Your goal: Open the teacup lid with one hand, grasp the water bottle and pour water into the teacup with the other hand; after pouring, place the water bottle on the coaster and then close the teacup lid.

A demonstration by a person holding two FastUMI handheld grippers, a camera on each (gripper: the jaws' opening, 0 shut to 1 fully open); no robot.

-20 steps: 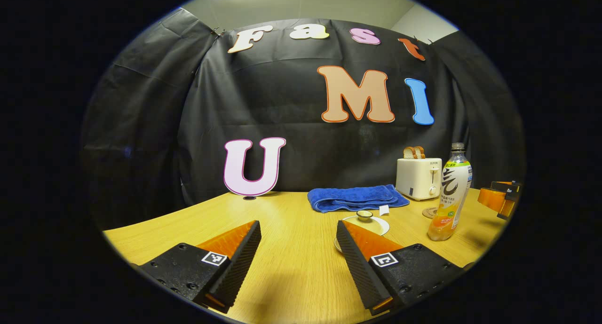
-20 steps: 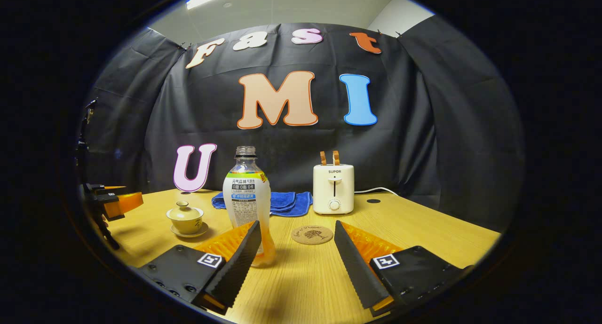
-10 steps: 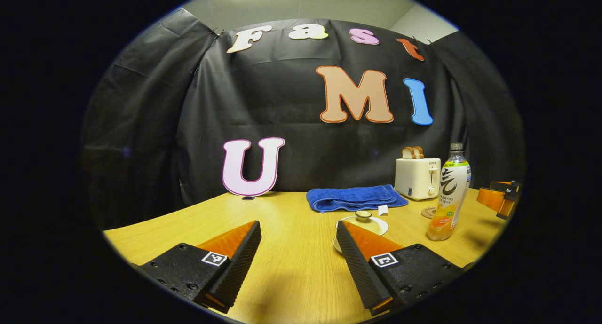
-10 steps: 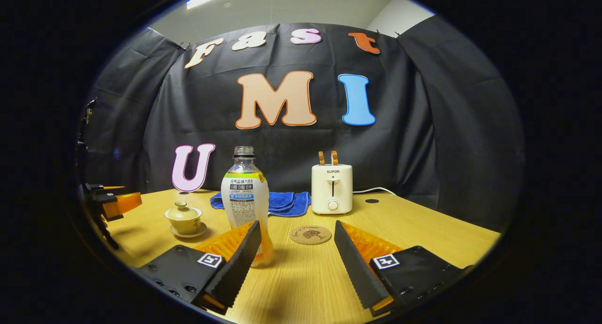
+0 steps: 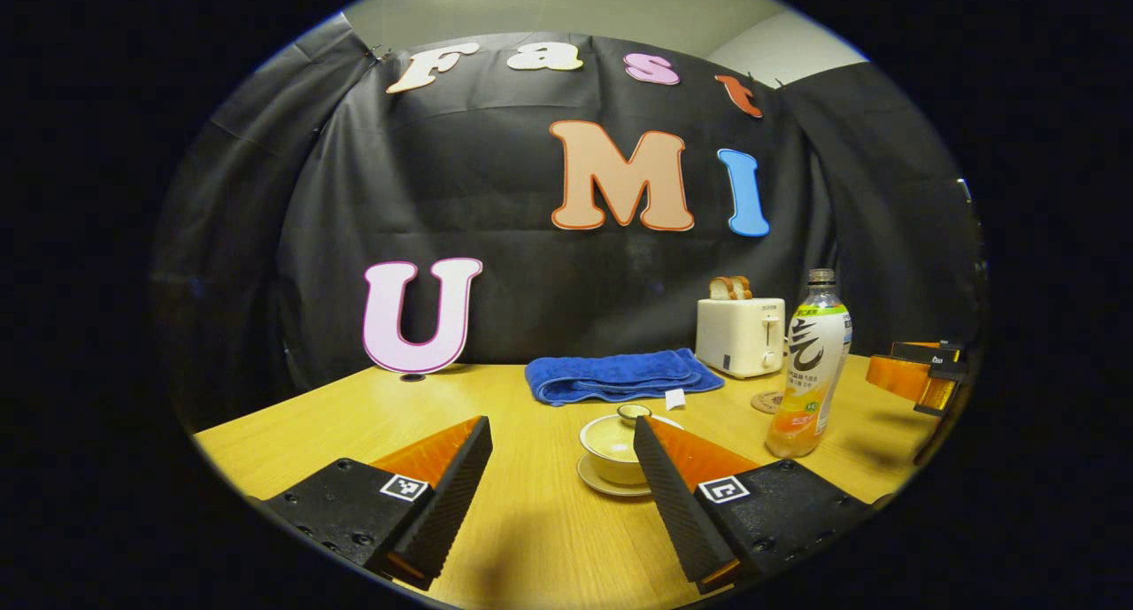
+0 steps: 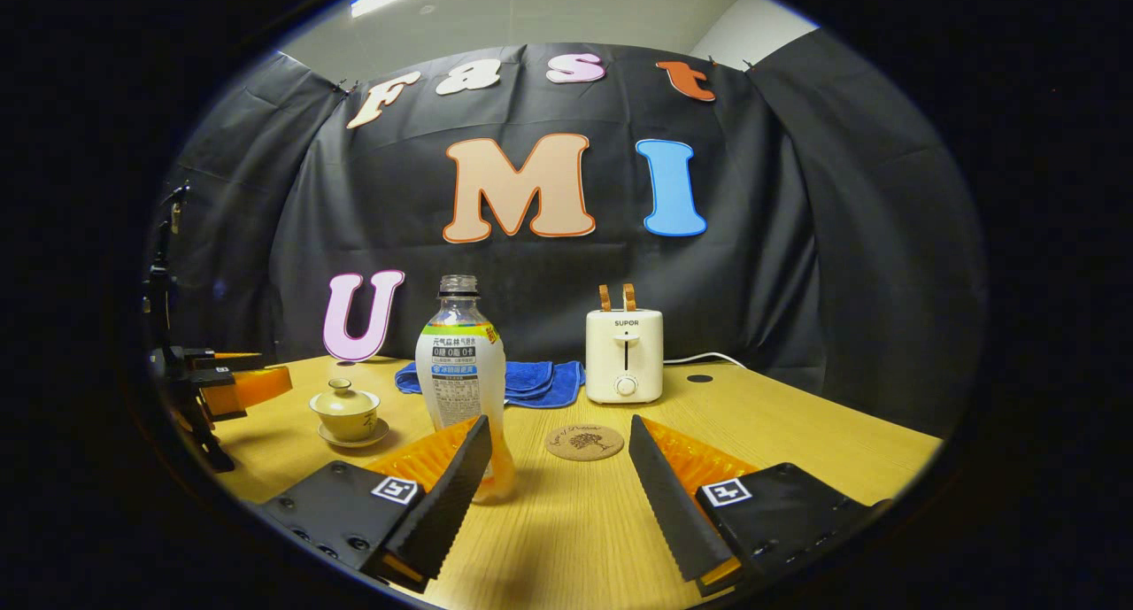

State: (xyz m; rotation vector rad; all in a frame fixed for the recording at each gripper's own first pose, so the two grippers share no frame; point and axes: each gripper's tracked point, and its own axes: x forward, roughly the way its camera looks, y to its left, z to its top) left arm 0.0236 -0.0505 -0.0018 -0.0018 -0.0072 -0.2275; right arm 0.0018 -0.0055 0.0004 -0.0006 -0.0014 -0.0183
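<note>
**Left gripper swung toward teacup**

Left gripper view: teacup (image 5: 613, 439), lid on, now nearer centre, beside the spread fingers (image 5: 561, 477); bottle (image 5: 809, 365) right.

Right gripper view: fingers (image 6: 559, 477) apart, empty; bottle upright on desk (image 6: 797, 433), coaster (image 6: 585, 442) beside.

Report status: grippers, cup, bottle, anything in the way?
Left gripper open, short of the teacup, lid on. Right gripper open, water bottle upright beside its left finger, ungrasped. Coaster bare. Nothing blocking.

"SUPOR" on the toaster (image 6: 624, 355)
</note>
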